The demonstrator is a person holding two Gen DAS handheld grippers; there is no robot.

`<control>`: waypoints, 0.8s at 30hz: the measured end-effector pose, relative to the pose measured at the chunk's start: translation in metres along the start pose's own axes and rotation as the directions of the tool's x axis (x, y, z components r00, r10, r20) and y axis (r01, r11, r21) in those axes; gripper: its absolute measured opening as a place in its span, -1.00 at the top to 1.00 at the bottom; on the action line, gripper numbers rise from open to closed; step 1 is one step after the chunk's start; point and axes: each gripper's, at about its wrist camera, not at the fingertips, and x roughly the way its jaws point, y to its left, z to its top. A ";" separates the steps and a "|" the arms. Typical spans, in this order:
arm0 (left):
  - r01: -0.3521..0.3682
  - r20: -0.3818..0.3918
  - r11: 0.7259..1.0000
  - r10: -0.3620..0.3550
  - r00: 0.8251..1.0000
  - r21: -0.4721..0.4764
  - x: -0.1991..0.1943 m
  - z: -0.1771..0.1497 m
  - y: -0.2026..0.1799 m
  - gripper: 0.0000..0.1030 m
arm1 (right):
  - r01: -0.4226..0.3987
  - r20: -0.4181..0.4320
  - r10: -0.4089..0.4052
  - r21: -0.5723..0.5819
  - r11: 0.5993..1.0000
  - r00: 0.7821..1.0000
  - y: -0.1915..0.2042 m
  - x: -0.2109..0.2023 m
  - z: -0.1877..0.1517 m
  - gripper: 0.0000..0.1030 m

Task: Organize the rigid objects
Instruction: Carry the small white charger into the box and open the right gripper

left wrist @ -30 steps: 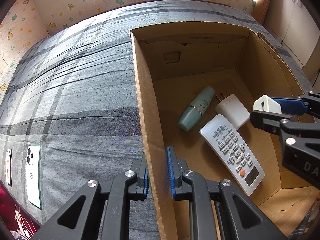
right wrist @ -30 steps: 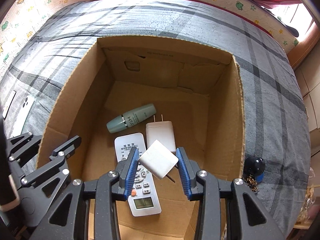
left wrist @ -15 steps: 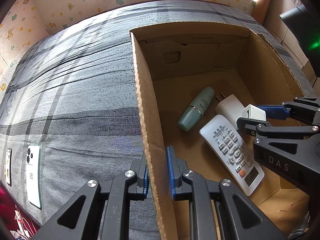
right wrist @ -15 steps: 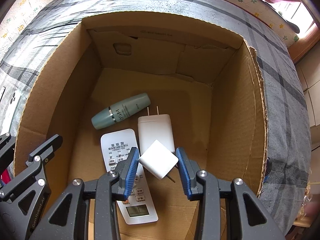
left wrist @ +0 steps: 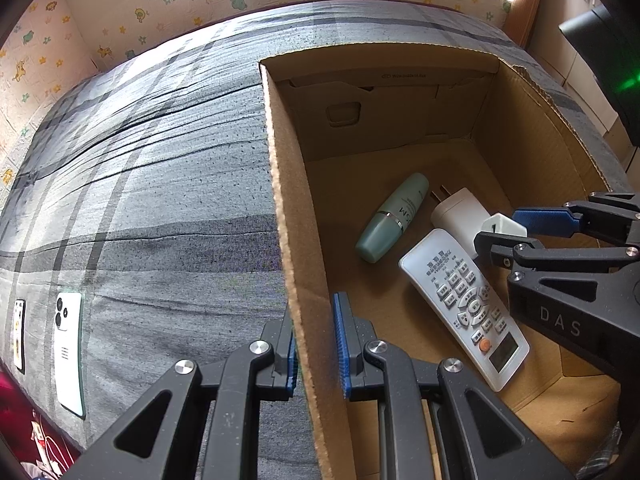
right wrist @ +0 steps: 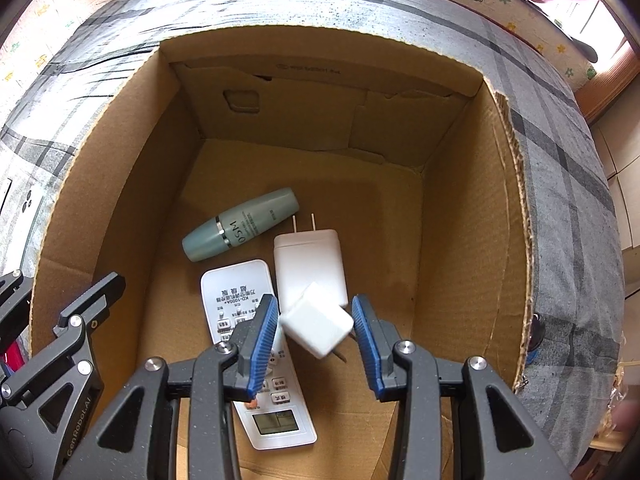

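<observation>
Left wrist view: the left gripper point(left wrist: 316, 344) is clamped narrowly on the left wall of an open cardboard box point(left wrist: 280, 200), one blue pad on the outside of the wall and one on the inside. The box sits on a bed covered in grey plaid fabric point(left wrist: 160, 180). On that fabric, well apart from the box at the far left, lie a white phone point(left wrist: 69, 352) and a second flat device point(left wrist: 18, 334) just beside it.

Right wrist view: the right gripper point(right wrist: 316, 332) points down into the box and holds a small white charger cube point(right wrist: 316, 326) between its blue pads, tilted on a corner, with a metal prong showing at its lower right. The cube hangs just above the things on the box floor. Directly under it lies a larger white plug adapter point(right wrist: 308, 264), prongs toward the far wall. Left of the adapter, a white remote control point(right wrist: 256, 360) lies face up, its display end nearest the camera. A pale green bottle point(right wrist: 240, 224) lies on its side beyond the remote, near the adapter's prongs.
</observation>
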 end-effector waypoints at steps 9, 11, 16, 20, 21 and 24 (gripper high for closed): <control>-0.003 -0.002 1.000 0.003 1.000 0.004 0.001 0.000 -0.002 0.68 | -0.015 0.021 0.015 -0.001 1.000 1.000 -0.003 -0.007 -0.002 0.00; -0.003 -0.002 1.000 0.003 1.000 0.003 0.001 0.000 -0.002 0.68 | -0.015 0.028 0.015 -0.001 1.000 1.000 -0.003 -0.010 -0.002 0.00; -0.002 -0.003 1.000 0.002 1.000 0.003 0.002 -0.001 -0.001 0.68 | -0.018 0.047 0.018 0.002 1.000 0.999 -0.002 -0.021 0.000 0.00; -0.001 -0.004 1.000 0.001 1.000 0.001 0.003 0.000 -0.001 0.68 | -0.018 0.062 0.018 0.006 1.000 0.998 -0.004 -0.031 -0.001 0.00; 0.000 -0.004 1.000 0.000 1.000 0.000 0.003 0.000 0.000 0.68 | -0.018 0.066 0.018 0.008 1.000 0.998 -0.005 -0.033 -0.002 0.00; 0.001 -0.005 1.000 -0.001 1.000 0.000 0.003 -0.001 0.001 0.68 | -0.020 0.070 0.019 0.011 1.000 0.997 -0.006 -0.040 -0.005 -0.01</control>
